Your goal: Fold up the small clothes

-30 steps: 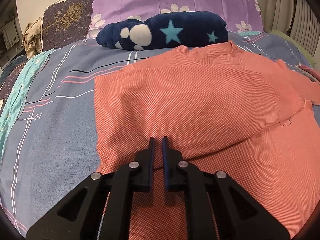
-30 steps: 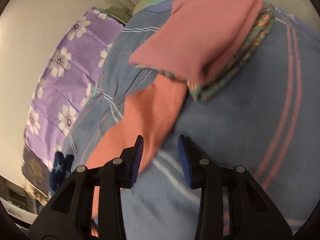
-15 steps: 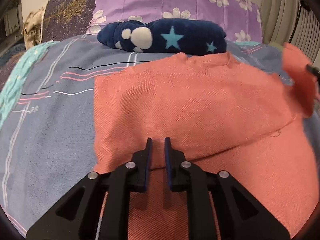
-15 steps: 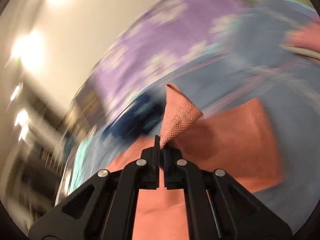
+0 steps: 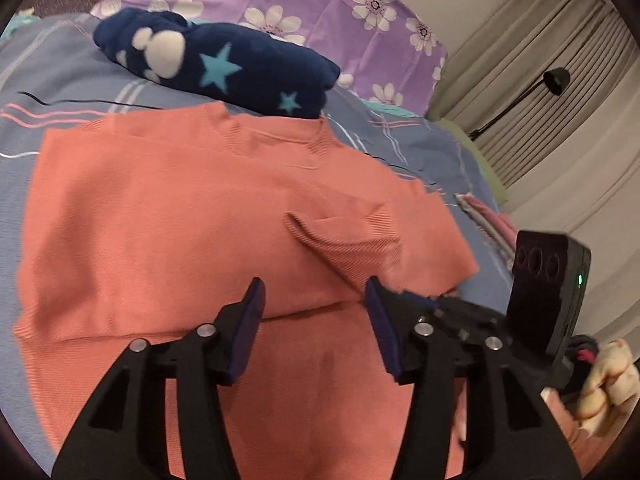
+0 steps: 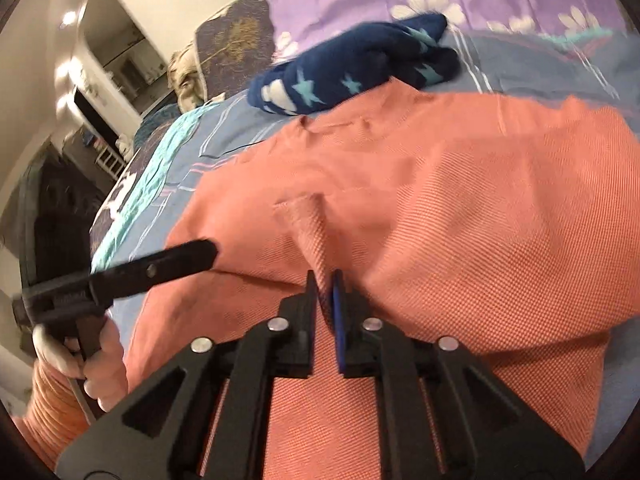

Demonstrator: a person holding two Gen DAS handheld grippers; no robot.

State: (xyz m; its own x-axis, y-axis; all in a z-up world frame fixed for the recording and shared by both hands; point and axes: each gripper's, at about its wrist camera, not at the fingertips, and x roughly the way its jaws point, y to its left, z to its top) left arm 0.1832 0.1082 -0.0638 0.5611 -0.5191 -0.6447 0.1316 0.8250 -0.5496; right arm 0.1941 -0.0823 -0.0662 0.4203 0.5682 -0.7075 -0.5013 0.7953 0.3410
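Sleeve (image 6: 316, 240) folded inward (right hand-held gripper (image 6: 326, 292) pinching).

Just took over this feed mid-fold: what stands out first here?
A salmon-orange knit shirt fills both views, spread on the blue striped bedsheet, one sleeve folded in over its body. The right gripper pinches that sleeve, while the left gripper hangs open above the shirt. Past the collar lies a navy star-print fleece bundle against a purple floral pillow.
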